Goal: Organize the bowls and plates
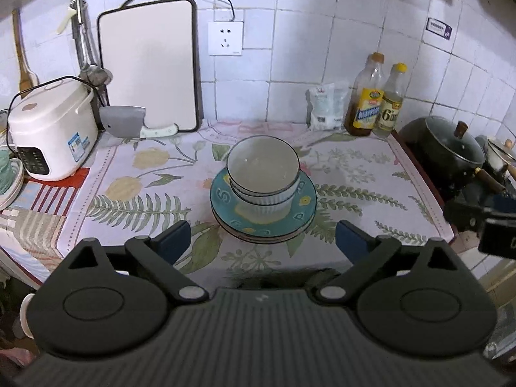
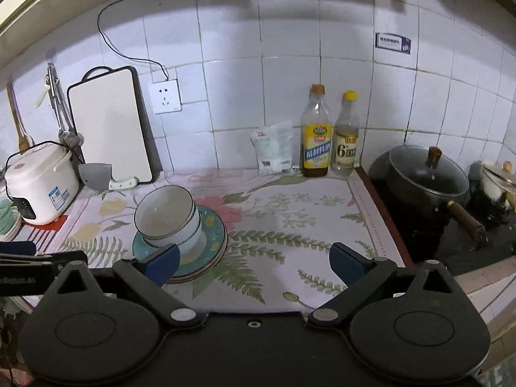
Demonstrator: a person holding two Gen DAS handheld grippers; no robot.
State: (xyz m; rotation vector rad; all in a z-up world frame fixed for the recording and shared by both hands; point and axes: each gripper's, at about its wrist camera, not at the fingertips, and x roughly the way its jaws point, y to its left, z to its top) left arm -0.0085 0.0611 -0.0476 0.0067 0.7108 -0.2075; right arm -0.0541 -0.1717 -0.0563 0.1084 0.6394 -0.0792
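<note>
I'm seeing the bowls (image 1: 262, 169) nested on the stacked plates (image 1: 262, 222) mid-counter, so the sorting is looking finished; I'm holding my left gripper (image 1: 262, 242) and right gripper (image 2: 254, 262) spread wide, both carrying nothing

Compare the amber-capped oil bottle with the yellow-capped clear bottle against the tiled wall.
The amber-capped oil bottle is taller; the yellow-capped clear bottle beside it is shorter and slimmer. The oil bottle holds dark liquid low down under a yellow and blue label; the clear bottle holds pale liquid and bears a large 6. Both stand upright, capped, at the back of the floral cloth.
</note>
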